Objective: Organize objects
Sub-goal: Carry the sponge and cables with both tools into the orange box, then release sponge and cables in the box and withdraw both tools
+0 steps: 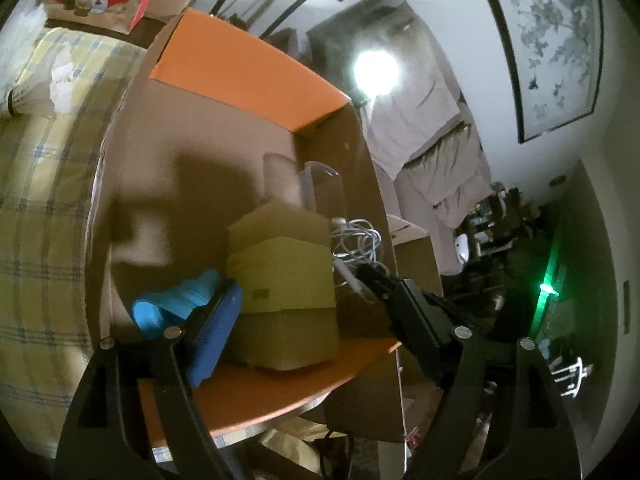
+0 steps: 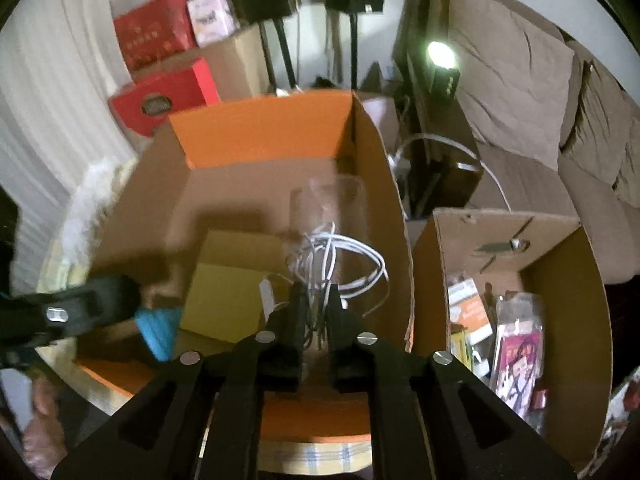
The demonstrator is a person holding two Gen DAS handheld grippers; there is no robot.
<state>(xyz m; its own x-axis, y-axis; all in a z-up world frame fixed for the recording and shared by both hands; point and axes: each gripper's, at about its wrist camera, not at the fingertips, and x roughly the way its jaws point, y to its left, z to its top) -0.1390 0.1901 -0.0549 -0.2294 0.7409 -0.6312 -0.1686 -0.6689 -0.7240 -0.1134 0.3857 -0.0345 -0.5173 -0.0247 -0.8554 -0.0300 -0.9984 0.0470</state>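
An open cardboard box with orange flaps (image 1: 248, 64) (image 2: 264, 132) holds a yellow-brown small box (image 1: 282, 268) (image 2: 228, 292), a clear plastic container (image 1: 320, 184) (image 2: 328, 204), a blue cloth-like item (image 1: 176, 304) (image 2: 158, 330) and a tangled white cable (image 1: 360, 244) (image 2: 340, 264). My right gripper (image 2: 316, 300) is shut on the white cable, holding it over the box's right side. My left gripper (image 1: 296, 292) is open inside the box, its fingers either side of the yellow-brown box, the left finger (image 1: 218, 320) against the blue item. The left gripper also shows in the right wrist view (image 2: 80, 308).
A second open cardboard box (image 2: 520, 280) with packets stands to the right. A brown sofa (image 2: 540, 100) is behind it. Red boxes (image 2: 160, 92) are stacked at the back left. A yellow checked cloth (image 1: 48, 208) lies left of the box. Bright lamp (image 1: 374, 72).
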